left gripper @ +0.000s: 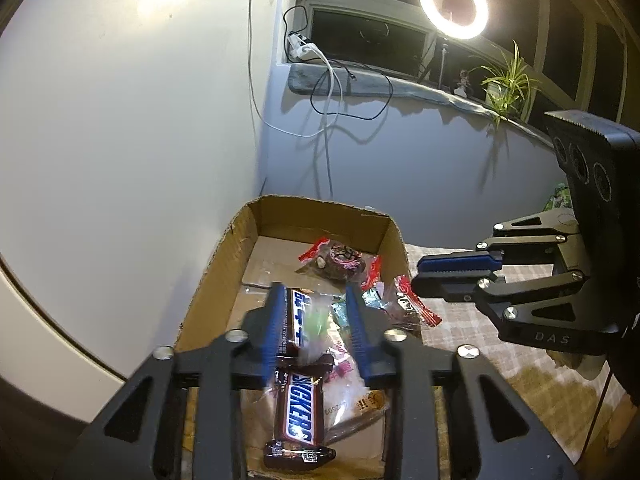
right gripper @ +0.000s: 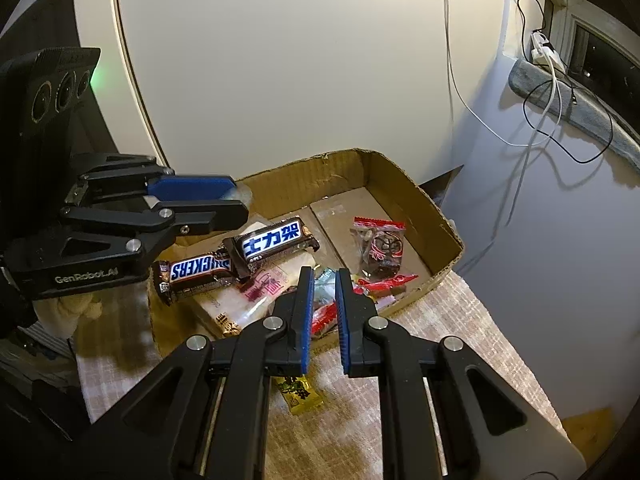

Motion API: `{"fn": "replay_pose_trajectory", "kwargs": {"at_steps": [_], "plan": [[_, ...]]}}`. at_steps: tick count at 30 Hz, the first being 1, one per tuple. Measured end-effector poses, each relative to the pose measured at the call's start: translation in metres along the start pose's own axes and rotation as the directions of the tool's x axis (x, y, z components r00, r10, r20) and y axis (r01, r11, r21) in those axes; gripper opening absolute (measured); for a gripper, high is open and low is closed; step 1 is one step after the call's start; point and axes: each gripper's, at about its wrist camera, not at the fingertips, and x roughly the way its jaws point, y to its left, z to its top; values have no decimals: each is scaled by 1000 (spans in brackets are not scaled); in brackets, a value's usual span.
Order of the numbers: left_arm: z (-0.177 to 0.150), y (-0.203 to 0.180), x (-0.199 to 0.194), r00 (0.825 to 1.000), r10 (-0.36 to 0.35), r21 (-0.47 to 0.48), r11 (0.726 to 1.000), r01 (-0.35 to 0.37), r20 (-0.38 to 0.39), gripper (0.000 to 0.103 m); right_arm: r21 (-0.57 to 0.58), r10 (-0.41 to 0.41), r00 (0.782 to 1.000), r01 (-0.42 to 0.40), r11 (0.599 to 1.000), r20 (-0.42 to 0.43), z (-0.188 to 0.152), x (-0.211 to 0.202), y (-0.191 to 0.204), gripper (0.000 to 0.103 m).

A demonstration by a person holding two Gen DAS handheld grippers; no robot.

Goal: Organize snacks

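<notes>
A shallow cardboard box (left gripper: 224, 264) (right gripper: 424, 200) holds two Snickers bars (left gripper: 298, 412) (right gripper: 200, 270), a second one (right gripper: 276, 240), a clear packet with red print (right gripper: 264, 284), and a dark red-ended candy (left gripper: 340, 258) (right gripper: 378, 248). My left gripper (left gripper: 316, 320) (right gripper: 236, 200) hangs open above the box, and a small clear green-tinted wrapper (left gripper: 316, 320) shows between its fingers; I cannot tell if it is held. My right gripper (right gripper: 322, 304) (left gripper: 420, 276) is open a little and empty at the box's near edge. A yellow packet (right gripper: 298, 394) lies on the cloth outside the box.
The box sits on a pale checked cloth (right gripper: 440, 312). A white wall is right behind it. A window sill with cables (left gripper: 340, 76), a ring light (left gripper: 454, 4) and a plant (left gripper: 508, 84) lie beyond.
</notes>
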Motion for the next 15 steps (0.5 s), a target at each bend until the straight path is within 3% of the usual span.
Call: {"fn": "replay_pose_trajectory", "kwargs": {"at_steps": [2,3,4,9,15], "plan": [[0,0,0,1000,8,0,1000,-8,0,44,11,-1,1000,1,1000,4,-3,-1,-3,34],[0,1,-1,1000,12,-1,1000,-12,3,51,14,-5,1000,5,1000,8,-5,-2,-4,55],[-1,1,-2,1000,13,0,1000,-13,8,51,16,-11,1000,11,1000,15,-7,-3,-5,67],[0,2,-4,1000,17,-4,1000,-17,13,52,23,-21,1000,21,1000,20,-18,-11,-11,77],[-4,-1,-9,1000,21,-1,1000,-21,18,57,17,-18,1000,18,1000,5,-34,-16,-15,78]]}}
